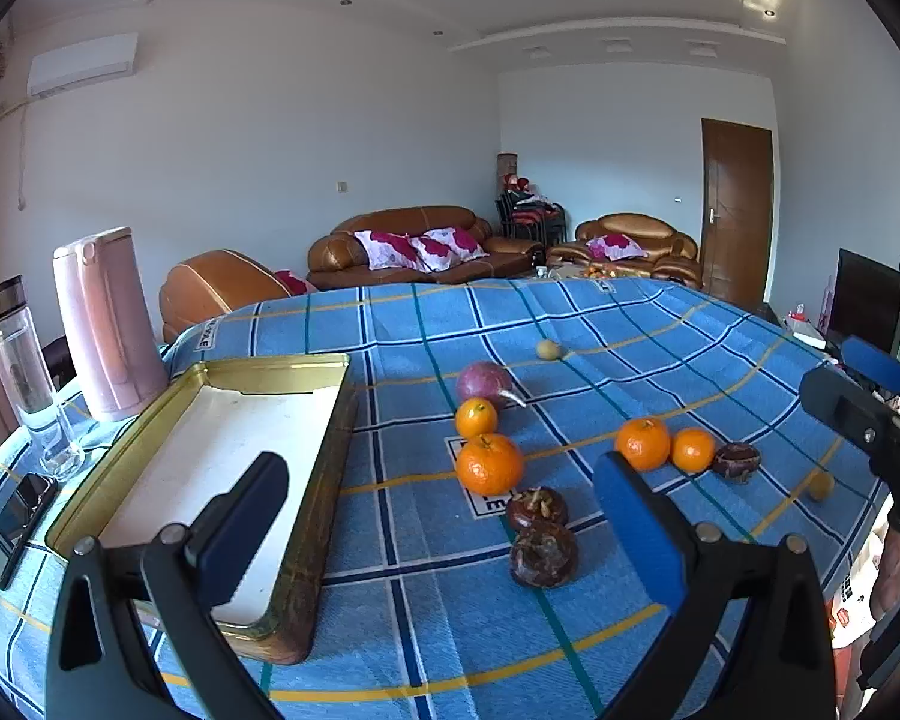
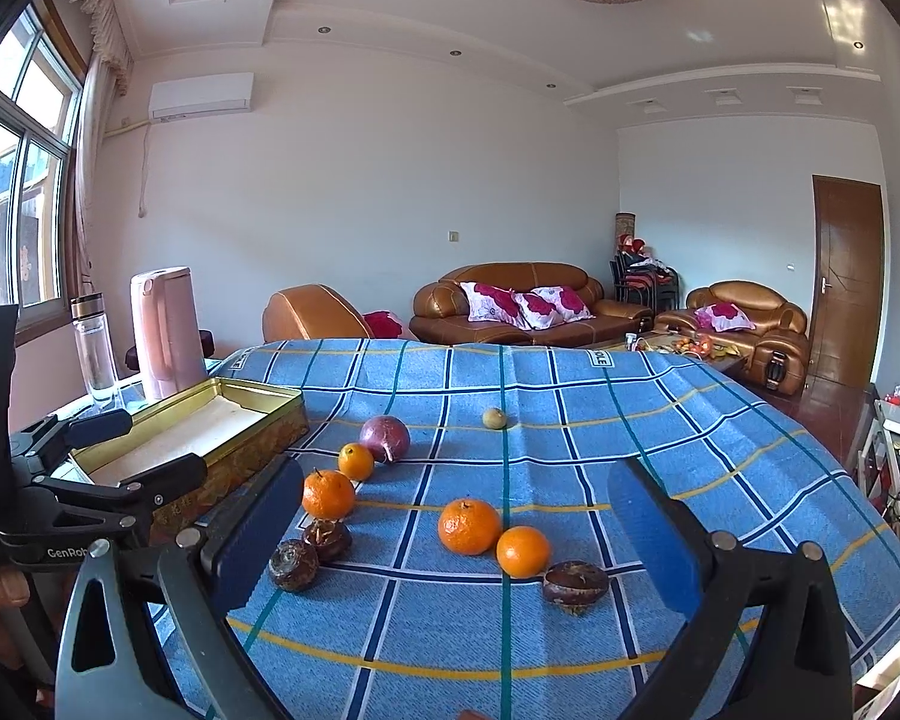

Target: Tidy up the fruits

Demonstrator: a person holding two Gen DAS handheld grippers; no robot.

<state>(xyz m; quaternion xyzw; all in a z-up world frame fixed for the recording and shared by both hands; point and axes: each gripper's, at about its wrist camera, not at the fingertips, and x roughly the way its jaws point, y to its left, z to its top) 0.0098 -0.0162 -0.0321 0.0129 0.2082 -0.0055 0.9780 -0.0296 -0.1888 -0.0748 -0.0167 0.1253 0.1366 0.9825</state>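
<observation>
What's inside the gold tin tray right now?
Nothing visible: the gold tin tray shows only its pale bare floor. The left gripper's fingers cover part of the near end, so that patch can't be checked.

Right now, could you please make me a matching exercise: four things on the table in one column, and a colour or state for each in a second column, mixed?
Things:
1. rectangular gold metal tin
2. round purple fruit
3. tall pink plastic kettle
4. left gripper

States:
A. standing upright beyond the tin
B. jaws open, holding nothing
C. no fruit inside
D. next to a small orange

Pairs: 1-C, 2-D, 3-A, 4-B
</observation>
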